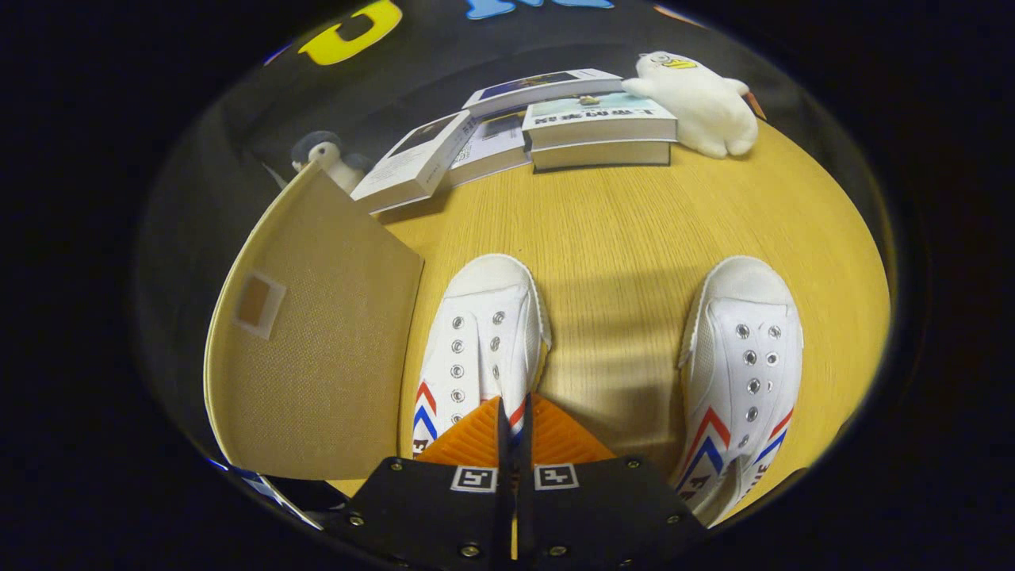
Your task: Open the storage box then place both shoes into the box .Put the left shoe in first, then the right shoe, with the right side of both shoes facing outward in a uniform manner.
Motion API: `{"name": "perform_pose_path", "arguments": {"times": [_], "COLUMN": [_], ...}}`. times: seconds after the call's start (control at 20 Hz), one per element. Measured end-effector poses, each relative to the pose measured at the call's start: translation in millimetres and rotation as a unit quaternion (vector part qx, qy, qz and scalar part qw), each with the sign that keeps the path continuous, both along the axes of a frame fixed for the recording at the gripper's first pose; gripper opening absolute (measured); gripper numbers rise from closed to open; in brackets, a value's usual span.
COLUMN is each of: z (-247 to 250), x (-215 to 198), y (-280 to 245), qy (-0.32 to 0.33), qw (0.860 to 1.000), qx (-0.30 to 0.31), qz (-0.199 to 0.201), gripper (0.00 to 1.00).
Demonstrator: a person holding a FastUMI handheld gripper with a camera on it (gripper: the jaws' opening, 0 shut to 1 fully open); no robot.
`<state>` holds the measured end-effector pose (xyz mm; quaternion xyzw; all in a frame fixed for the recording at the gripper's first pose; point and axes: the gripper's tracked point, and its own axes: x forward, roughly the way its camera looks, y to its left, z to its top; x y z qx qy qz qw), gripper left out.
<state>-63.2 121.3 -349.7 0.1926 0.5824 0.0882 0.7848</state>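
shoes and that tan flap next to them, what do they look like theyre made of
Shoes: likely white canvas uppers, matte, with metal-looking eyelets and smooth rubbery toe caps. Tan flap: seems a stiff woven-fabric panel, fine grid texture showing, probably the storage box's lid. The gripper has its fingers closed together over the left shoe's rear, gripping nothing visible.

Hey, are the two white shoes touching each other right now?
Apart. The gripper view shows bare table between the left shoe and right shoe; the gripper is shut.
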Motion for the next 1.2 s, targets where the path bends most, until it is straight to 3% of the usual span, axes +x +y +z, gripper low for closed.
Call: {"name": "perform_pose_path", "arguments": {"times": [0.35,0.65,0.95,1.2], "z": [31.4,103.6,169.3,193.7], "x": [4.8,29.1,49.2,60.7], "y": [0.3,-2.6,12.3,47.3], "qy": [-0.003,-0.041,-0.072,-0.081], "qw": [0.999,0.994,0.992,0.99], "qx": [0.039,0.074,0.086,0.102], "qz": [-0.032,-0.063,-0.061,-0.05], "gripper": [0.03,0.03,0.03,0.03]}}
